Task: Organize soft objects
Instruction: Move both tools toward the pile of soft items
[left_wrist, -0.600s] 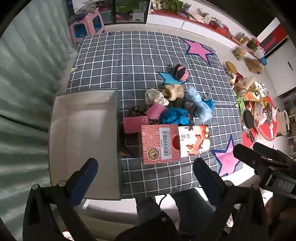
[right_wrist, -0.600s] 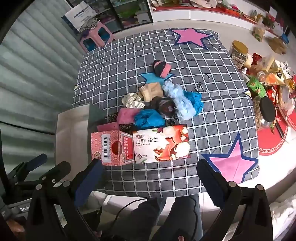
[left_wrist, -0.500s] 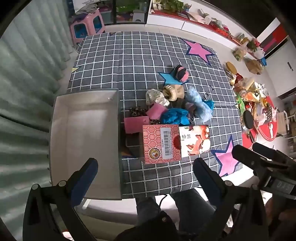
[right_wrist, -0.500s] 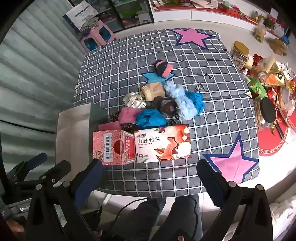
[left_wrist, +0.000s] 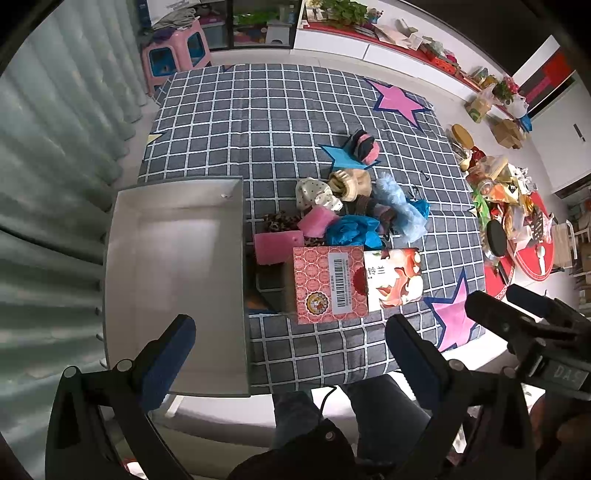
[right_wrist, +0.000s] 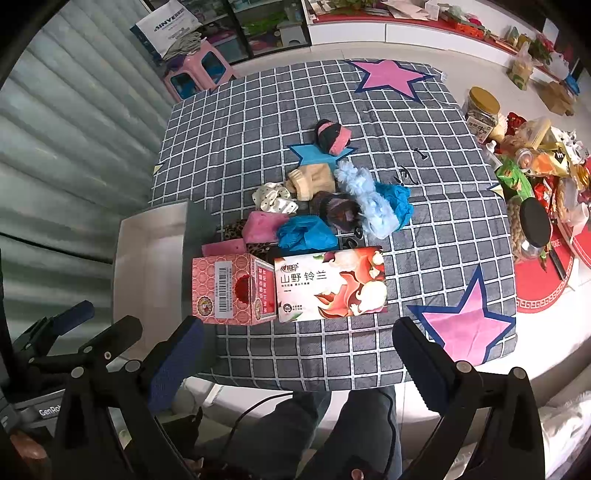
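A pile of soft things lies mid-table: a black-and-pink roll, a beige roll, a dotted white cloth, pink sponges, a blue cloth and a light-blue fluffy piece. An empty grey box sits at the table's left edge. My left gripper is open and empty, high above the near edge. My right gripper is open and empty, also high above the near edge.
A red carton and a floral tissue box stand in front of the pile. The table has a grey checked cloth with stars. Snacks and jars crowd a side table on the right. A pink stool stands behind.
Both views have shifted only slightly; the scene has drifted a little. Nothing on the table has moved and both grippers stay open.
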